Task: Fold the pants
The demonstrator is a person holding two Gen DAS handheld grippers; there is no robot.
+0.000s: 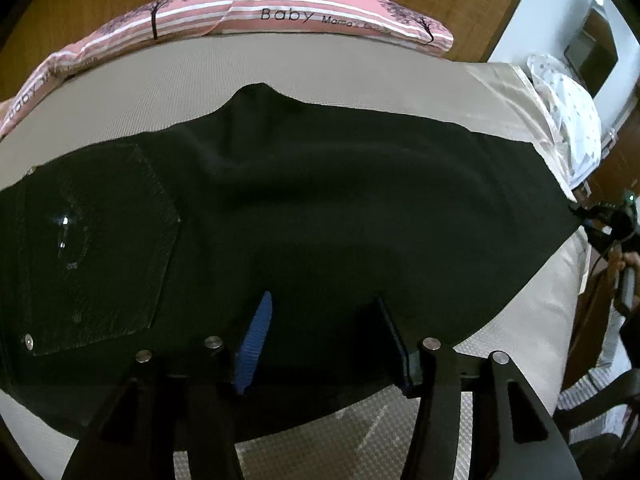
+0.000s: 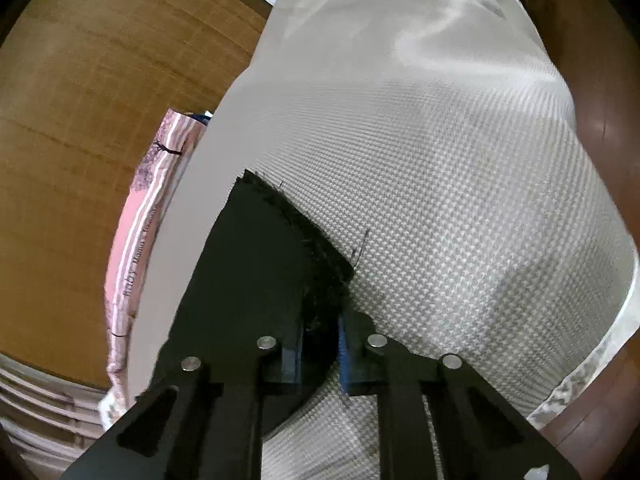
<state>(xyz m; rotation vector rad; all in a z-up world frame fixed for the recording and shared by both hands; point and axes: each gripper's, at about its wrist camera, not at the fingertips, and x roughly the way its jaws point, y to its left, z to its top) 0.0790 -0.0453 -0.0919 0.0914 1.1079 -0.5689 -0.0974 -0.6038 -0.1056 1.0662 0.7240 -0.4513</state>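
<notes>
Left wrist: one pair of black pants [image 1: 304,200] lay lengthwise across the grey mattress [image 1: 328,68], back pocket at left; left gripper [image 1: 324,332] spread over them | Right wrist: right gripper [image 2: 320,344] pinched the frayed hem [image 2: 308,248].

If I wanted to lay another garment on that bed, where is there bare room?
A bare strip of the beige textured mattress cover lies between the black pants and the pink striped pillow. More bare cover spreads beyond the pants' frayed hem. The middle is taken by the pants.
</notes>
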